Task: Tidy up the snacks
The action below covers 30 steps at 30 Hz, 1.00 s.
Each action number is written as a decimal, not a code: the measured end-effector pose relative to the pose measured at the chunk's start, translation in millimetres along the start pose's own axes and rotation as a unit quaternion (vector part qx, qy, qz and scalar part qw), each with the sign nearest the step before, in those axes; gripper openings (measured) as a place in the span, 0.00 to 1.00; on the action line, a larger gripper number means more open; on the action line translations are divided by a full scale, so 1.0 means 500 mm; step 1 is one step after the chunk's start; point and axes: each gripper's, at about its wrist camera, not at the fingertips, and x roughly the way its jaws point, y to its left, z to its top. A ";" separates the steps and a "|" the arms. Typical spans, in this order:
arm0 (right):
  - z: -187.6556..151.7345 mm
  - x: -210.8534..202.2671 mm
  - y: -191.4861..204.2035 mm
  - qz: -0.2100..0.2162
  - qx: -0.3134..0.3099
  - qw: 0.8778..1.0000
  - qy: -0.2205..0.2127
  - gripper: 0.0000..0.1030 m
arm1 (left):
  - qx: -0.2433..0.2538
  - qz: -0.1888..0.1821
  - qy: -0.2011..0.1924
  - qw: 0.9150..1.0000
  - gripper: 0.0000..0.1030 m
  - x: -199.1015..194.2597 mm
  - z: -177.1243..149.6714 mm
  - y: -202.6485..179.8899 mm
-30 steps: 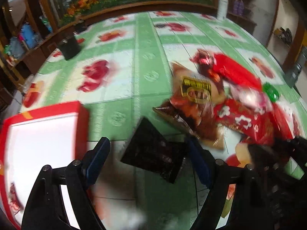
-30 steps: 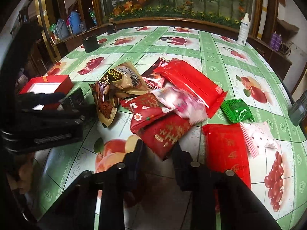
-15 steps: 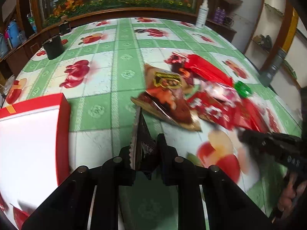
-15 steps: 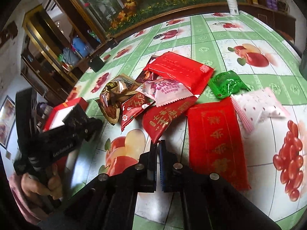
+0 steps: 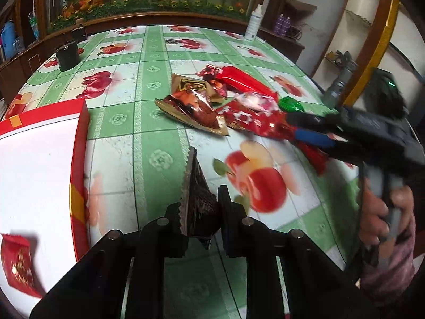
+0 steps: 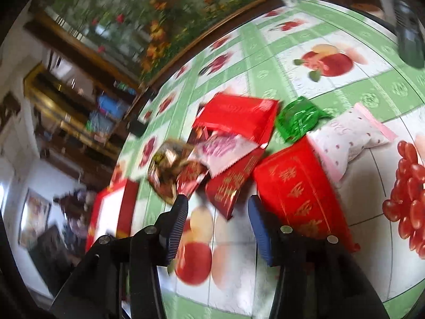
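My left gripper is shut on a dark brown snack packet and holds it edge-up above the table, just right of the red box with a white inside. A red packet lies in that box. My right gripper is open and empty, with a dark red packet with gold writing just beyond its fingers. It also shows in the left wrist view, at the right of the snack pile. The red box shows blurred in the right wrist view.
The pile holds red packets, a green one, a white dotted one and a brown one. A black cup and a white bottle stand far back on the green fruit-print tablecloth.
My right gripper has opened and moved in toward the dark red packet. My left gripper still holds the dark packet and has drifted left toward the box.
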 end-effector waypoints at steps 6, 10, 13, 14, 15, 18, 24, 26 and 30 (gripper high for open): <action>0.006 0.030 -0.005 -0.009 0.014 1.000 0.011 0.11 | 0.001 -0.016 -0.004 1.000 0.16 -0.015 -0.004 -0.006; -0.004 0.016 -0.012 0.005 0.010 1.000 0.002 0.06 | -0.001 -0.022 -0.015 1.000 0.16 -0.034 -0.004 -0.002; -0.013 -0.008 -0.016 0.023 0.005 1.000 0.002 0.05 | -0.002 -0.020 -0.026 0.999 0.16 -0.053 -0.006 0.001; -0.016 -0.013 -0.015 0.030 0.004 1.000 0.002 0.05 | -0.003 -0.018 -0.030 0.999 0.16 -0.059 -0.006 0.004; -0.019 -0.020 -0.012 0.040 0.004 0.999 0.002 0.04 | -0.004 -0.016 -0.034 0.999 0.16 -0.066 -0.007 0.007; -0.026 -0.035 0.011 0.071 -0.006 0.997 0.004 0.03 | -0.008 -0.010 -0.046 0.999 0.16 -0.089 -0.010 0.017; -0.058 -0.023 0.065 0.086 -0.035 0.995 0.030 0.03 | -0.028 0.005 -0.060 0.998 0.16 -0.123 -0.025 0.053; -0.072 -0.014 0.082 0.086 -0.048 0.994 0.038 0.03 | -0.035 0.010 -0.066 0.997 0.16 -0.136 -0.032 0.066; -0.095 0.003 0.106 0.099 -0.056 0.992 0.060 0.03 | -0.054 0.023 -0.076 0.995 0.16 -0.157 -0.042 0.102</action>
